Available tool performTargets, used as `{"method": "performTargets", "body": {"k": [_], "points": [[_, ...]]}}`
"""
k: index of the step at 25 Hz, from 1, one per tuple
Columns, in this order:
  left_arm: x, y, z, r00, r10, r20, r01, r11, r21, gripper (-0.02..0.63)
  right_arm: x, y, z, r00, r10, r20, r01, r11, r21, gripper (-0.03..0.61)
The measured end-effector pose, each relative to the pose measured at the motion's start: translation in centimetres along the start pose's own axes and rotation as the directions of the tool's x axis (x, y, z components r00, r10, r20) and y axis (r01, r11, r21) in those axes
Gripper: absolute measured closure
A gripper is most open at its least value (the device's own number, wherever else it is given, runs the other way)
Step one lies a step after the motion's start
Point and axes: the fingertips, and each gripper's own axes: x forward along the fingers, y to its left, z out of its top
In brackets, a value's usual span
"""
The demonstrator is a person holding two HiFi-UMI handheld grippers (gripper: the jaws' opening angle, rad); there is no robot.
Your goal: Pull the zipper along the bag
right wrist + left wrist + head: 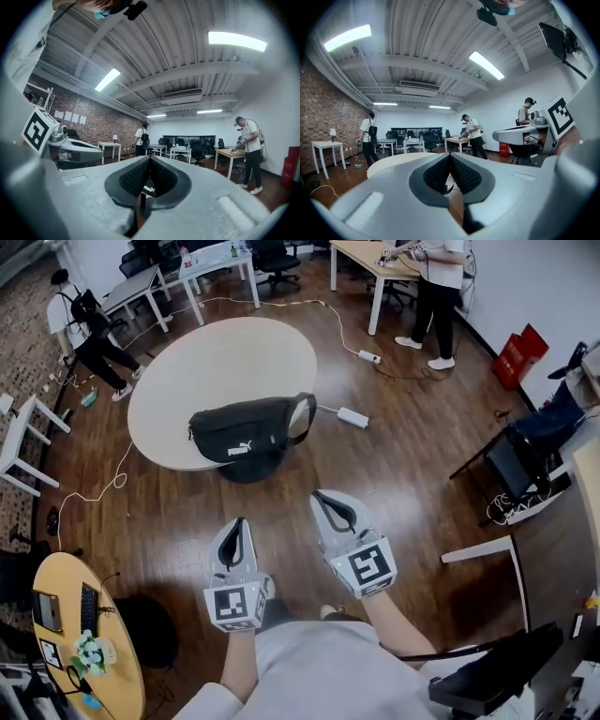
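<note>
A black waist bag [248, 427] with a white logo lies on the near edge of a round beige table [225, 357], its strap looped to the right. Both grippers hang in the air in front of the person, well short of the bag. My left gripper [234, 521] is shut and holds nothing. My right gripper [325, 496] is beside it, also shut and empty. In the left gripper view the pads [457, 171] meet at the tip and the right gripper [525, 137] shows at the right. In the right gripper view a sliver of the bag [149, 189] shows below the closed pads.
A white power strip [353, 417] and its cable lie on the wooden floor right of the table. One person stands at a desk [439, 296], another at far left [94, 334]. A yellow round table [66, 615] is near left, a black chair [520, 460] at right.
</note>
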Motion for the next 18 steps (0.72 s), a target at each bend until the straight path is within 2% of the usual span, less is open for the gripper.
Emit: {"method": "performTargets", "body": {"k": [2, 5, 8, 11, 14, 18], "points": [[-2.3, -1.5, 1.6, 1.0, -0.01, 0.02, 0.01, 1.0, 0.009, 0.597, -2.0, 1.7, 1.2, 1.0, 0.016, -0.005, -0.016, 1.0, -0.005, 0.588], [-2.6, -1.4, 3.0, 0.998, -0.038, 0.049, 0.036, 0.999, 0.034, 0.597, -2.1, 3.4, 2.2, 1.0, 0.013, -0.004, -0.013, 1.0, -0.015, 0.588], [-3.8, -0.9, 1.2, 1.0, -0.022, 0.011, 0.022, 1.0, -0.001, 0.597, -1.7, 5.3, 0.1, 0.998, 0.038, -0.056, -0.037, 0.999, 0.007, 0.588], [-7.1, -0.6, 0.2, 1.0, -0.03, 0.008, 0.03, 0.999, 0.019, 0.597, -2.4, 8.0, -0.9, 0.998, 0.025, -0.065, -0.022, 0.999, 0.044, 0.588], [-8.2, 1.1, 1.7, 0.998, -0.023, 0.057, 0.02, 0.999, 0.049, 0.597, -1.5, 9.4, 0.3, 0.999, 0.006, -0.054, -0.006, 1.0, 0.005, 0.588], [-7.9, 3.1, 3.1, 0.997, -0.004, 0.081, 0.0, 0.999, 0.044, 0.597, -0.3, 10.0, 1.4, 0.998, -0.021, -0.061, 0.015, 0.996, -0.091, 0.588]]}}
